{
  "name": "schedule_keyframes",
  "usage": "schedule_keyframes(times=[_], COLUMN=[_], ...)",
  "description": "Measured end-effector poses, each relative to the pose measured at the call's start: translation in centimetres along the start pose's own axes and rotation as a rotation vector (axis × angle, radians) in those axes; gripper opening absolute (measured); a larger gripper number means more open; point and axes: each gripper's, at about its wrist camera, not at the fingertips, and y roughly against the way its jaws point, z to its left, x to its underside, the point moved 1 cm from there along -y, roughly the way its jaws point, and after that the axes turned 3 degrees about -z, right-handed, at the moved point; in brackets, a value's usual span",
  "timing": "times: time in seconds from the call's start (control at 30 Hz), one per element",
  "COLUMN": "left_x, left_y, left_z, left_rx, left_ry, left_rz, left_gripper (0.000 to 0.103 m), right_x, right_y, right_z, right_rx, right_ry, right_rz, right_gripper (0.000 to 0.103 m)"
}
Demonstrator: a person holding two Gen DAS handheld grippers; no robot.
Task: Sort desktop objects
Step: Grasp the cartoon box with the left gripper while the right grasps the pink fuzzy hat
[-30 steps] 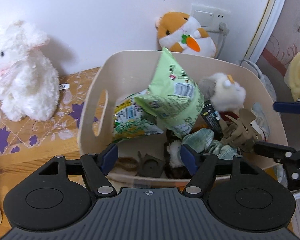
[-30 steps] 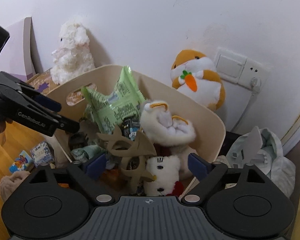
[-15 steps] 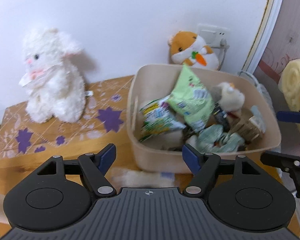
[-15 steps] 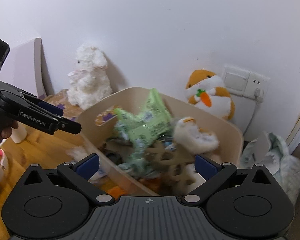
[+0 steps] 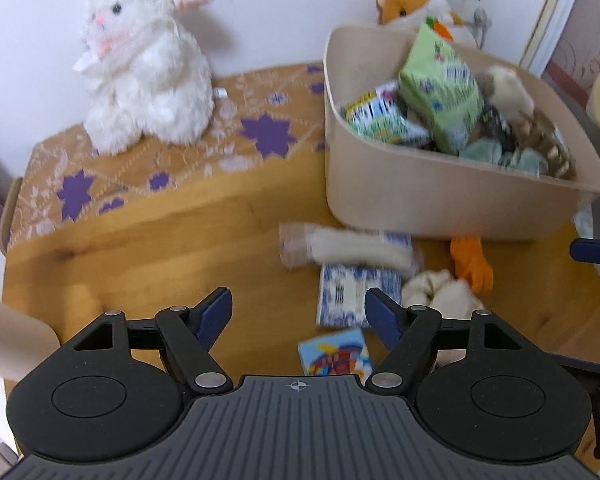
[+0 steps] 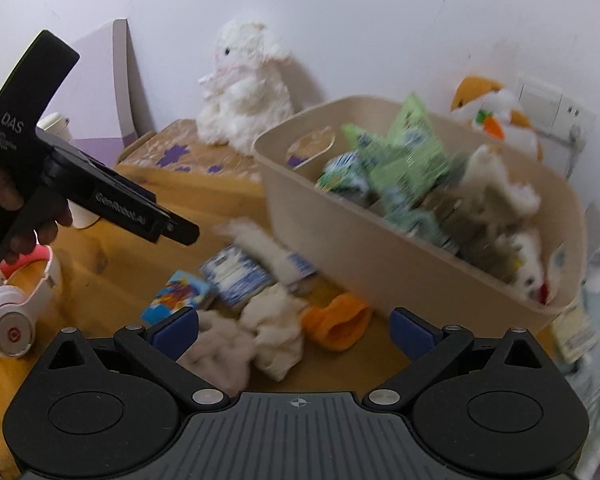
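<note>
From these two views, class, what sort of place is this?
Probably a home bedroom or child's room: a white plush rabbit against the wall, a beige bin of snacks and toys, headphones on the wooden desk.

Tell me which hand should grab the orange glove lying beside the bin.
Right, probably. The orange glove lies between the right gripper's open jaws; in the left gripper's view it sits off to the side.
</note>
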Motion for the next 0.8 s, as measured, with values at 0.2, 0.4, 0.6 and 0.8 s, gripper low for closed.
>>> schedule_keyframes(times=[0.2, 0.4, 0.6, 0.8], left_x=[1.2, 1.6, 2.3, 3.1], left_y=[-1.2, -2.9, -4.4, -5.4], left_z=[0.0, 0.0, -0.6, -0.9], left_rx=[0.034, 0.060, 0.073, 0.061], left_ry=[0.021, 0.071, 0.082, 0.068], left_rz=[0.056, 0.112, 0.161, 0.197], left_gripper=[0.075, 0.075, 0.075, 0.074], right_x=[0.7, 1.6, 2.4, 2.8], right_y=[-1.4, -3.4, -5.3, -5.9], right_z=[1.2, 2.3, 3.2, 3.0], right_rx=[-0.032, -0.051, -0.041, -0.057], right_ry=[-0.117, -0.246, -0.283, -0.334], right_rz=[0.064, 0.161, 0.217, 0.234], right_gripper=[0.103, 0.103, 0.103, 0.090])
